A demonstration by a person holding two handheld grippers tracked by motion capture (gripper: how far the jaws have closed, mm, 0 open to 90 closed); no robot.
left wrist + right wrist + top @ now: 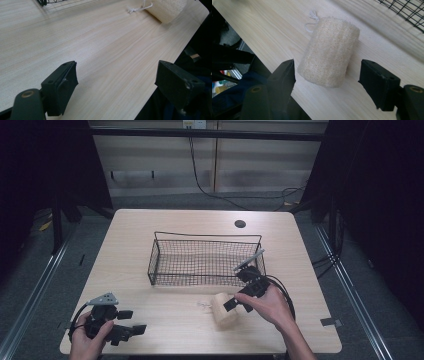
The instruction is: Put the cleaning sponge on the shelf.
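1. We see a loofah sponge [224, 316] lying on its side on the wooden table [150, 227], near the front edge, just in front of the wire basket [205, 261] and apart from it.
2. Loofah is a pale, roughly cylindrical roll with a coarse fibrous surface. A white string loop [310, 21] comes off its far end in the right gripper view and lies on the table.
3. Right gripper [238, 303] sits at the loofah's right side in the high view, held by the person's right hand [270, 306]. Its cable loops behind the hand.
4. In the right gripper view we have the jaws spread wide, one on each side of the loofah's near end. Clear gaps on both sides, so the pads are not pressing on it. Nothing is gripped.
5. Left gripper [134, 322] is at the table's front left corner, held by the left hand [90, 337], well apart from the loofah and the basket.
6. In the left gripper view its jaws stand wide apart with bare tabletop between them. The loofah shows at the top right of that view, far off, string end pointing toward the basket corner.
7. Basket is black wire mesh, rectangular, standing mid-table, with the grey plate of the right gripper overlapping its front right corner in the high view.
8. A round dark cable hole [240, 224] sits in the table behind the basket.
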